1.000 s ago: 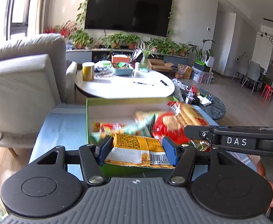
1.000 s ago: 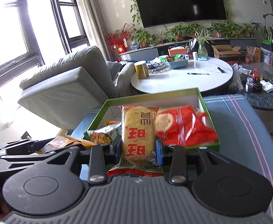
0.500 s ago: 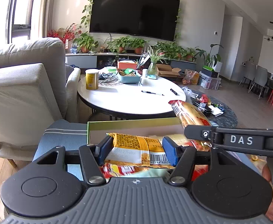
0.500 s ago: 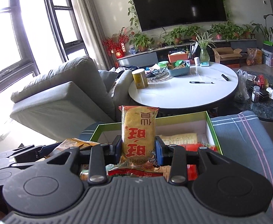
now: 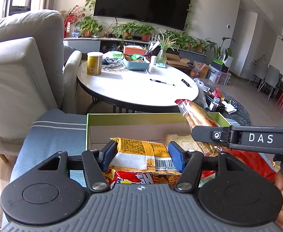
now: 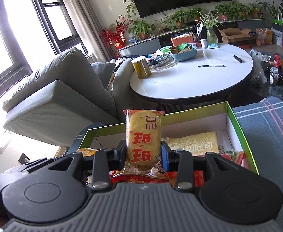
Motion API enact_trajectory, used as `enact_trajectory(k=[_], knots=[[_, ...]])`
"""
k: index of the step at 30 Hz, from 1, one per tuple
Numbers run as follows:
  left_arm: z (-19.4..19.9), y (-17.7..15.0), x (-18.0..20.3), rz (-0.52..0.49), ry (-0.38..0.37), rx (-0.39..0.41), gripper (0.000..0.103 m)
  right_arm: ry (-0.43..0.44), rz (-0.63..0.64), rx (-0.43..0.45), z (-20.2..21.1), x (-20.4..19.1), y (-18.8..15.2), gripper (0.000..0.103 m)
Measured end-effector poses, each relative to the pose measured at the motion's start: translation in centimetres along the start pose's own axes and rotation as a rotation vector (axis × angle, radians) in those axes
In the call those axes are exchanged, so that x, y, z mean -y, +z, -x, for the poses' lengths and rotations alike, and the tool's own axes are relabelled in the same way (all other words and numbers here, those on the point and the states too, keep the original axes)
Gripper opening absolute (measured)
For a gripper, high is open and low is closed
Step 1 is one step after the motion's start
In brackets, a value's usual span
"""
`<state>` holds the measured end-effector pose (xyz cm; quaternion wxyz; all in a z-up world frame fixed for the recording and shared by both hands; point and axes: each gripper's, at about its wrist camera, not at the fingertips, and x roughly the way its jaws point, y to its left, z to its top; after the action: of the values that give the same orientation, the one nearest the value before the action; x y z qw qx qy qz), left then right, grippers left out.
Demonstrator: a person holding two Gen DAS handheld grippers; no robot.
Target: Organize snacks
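Setting: living room, wall television, plants on a low console; a striped blue-grey cushioned surface (image 6: 267,127) carries the work.
Box: green-rimmed snack box (image 6: 243,133) sits on that surface, open-topped, partly filled – a pale bread packet (image 6: 197,143) lies flat at its far end, red packets (image 5: 251,160) nearer the cameras.
Left hand-held gripper (image 5: 141,155): clenched on a yellow snack packet (image 5: 141,152), held crosswise with the barcode end toward the right pad; it hangs over the near end of the box, above a red-and-yellow packet.
Right hand-held gripper (image 6: 143,154): grasping a rice cracker packet (image 6: 143,135) by its lower half, so the packet stands upright over the near part of the box.
Reason for hold: judged that each packet is pinched across its width to keep it from folding while it is carried.
Relation of grippers: side by side, close; the right one crosses the left view's right edge, a thumb (image 5: 282,179) showing beside it.
Stage, judged: both packets in transit – whether into or out of the box cannot be told.
Surroundings: round white tabletop (image 5: 137,89) beyond the box with a yellow can, pen and blue basket; grey armchair (image 5: 23,71) at left.
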<state>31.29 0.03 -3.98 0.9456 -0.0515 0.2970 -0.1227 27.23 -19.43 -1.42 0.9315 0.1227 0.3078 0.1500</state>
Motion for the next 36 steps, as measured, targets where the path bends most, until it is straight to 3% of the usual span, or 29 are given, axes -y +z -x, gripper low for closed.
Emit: enact_trajectory(k=[7, 24, 36], knots=[[-0.7, 0.1, -0.4, -0.020, 0.018, 0.029, 0.058, 0.010, 0.002, -0.017, -0.6, -0.2, 0.2, 0.084], [1.8, -0.5, -2.5, 0.053, 0.058, 0.061, 0.065, 0.012, 0.026, -0.050, -2.2, -1.3, 0.3, 0.086], [5.6, -1.8, -2.2, 0.049, 0.045, 0.093, 0.066, -0.015, 0.004, 0.000, 2.0, -0.1, -0.8, 0.086]])
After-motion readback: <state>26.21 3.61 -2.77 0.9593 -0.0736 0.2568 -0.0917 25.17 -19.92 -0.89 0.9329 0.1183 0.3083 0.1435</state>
